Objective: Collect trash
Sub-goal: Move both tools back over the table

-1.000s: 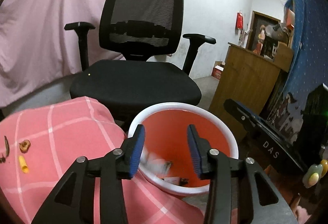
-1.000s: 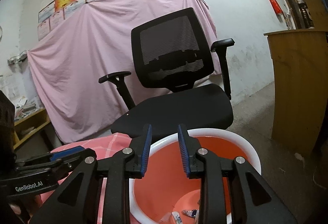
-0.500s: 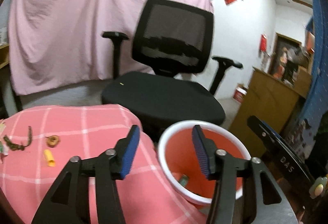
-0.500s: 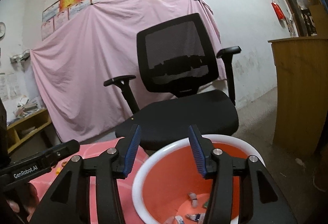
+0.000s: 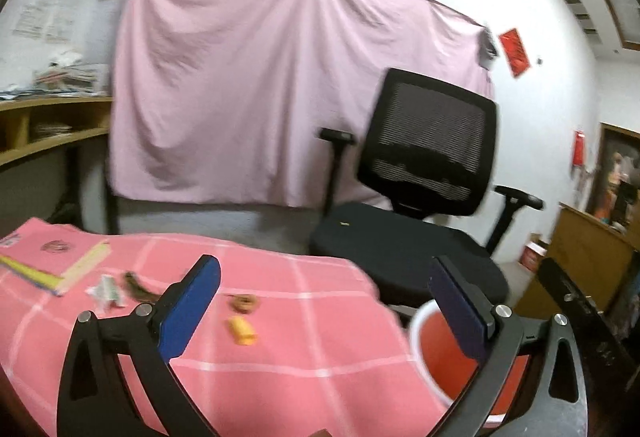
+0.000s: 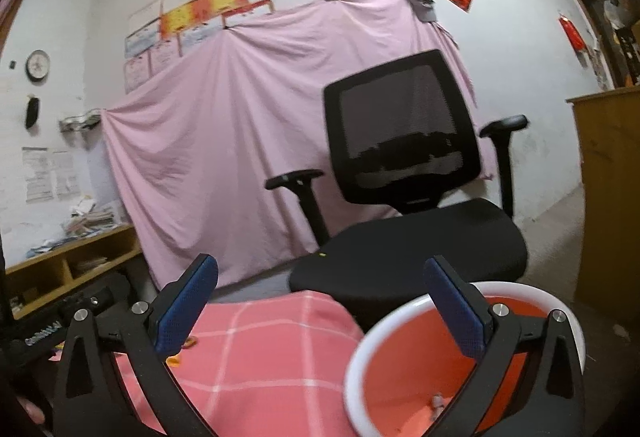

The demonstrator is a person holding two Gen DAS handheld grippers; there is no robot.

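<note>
Now both tools stand spread wide with nothing between their blue pads, the jaws of each having just been opening. The left hand-held gripper (image 5: 320, 311) hangs over the pink checked cloth (image 5: 280, 357) that covers the worktop, and in the gap between its fingers lie two scraps: a small yellow piece (image 5: 241, 331) and, just beyond it, a brownish ring-shaped bit (image 5: 243, 303). Further to the left on the cloth sit a crumpled white wrapper (image 5: 105, 291) and a dark brown strip (image 5: 138, 289), close together, and past them a yellow ruler-like strip (image 5: 86, 264) lying flat. This view is somewhat blurred, so the finer nature of the scraps cannot be told.

At the right edge of the cloth stands the trash bucket (image 5: 420, 333), white outside and orange inside, partly hidden behind the right finger of the left tool. The right hand-held gripper (image 6: 320, 311) is over that same bucket's (image 6: 360, 357) near rim, its right finger in front of the orange interior, where a few small pale pieces of trash (image 6: 436, 403) lie at the bottom. Its left finger stands above the cloth (image 6: 260, 349), beside a small orange scrap (image 6: 190, 343) seen near the pad.

Behind the worktop stands a black mesh office chair (image 6: 400, 165), with a pink sheet (image 6: 240, 137) hung across the wall beyond it.
</note>
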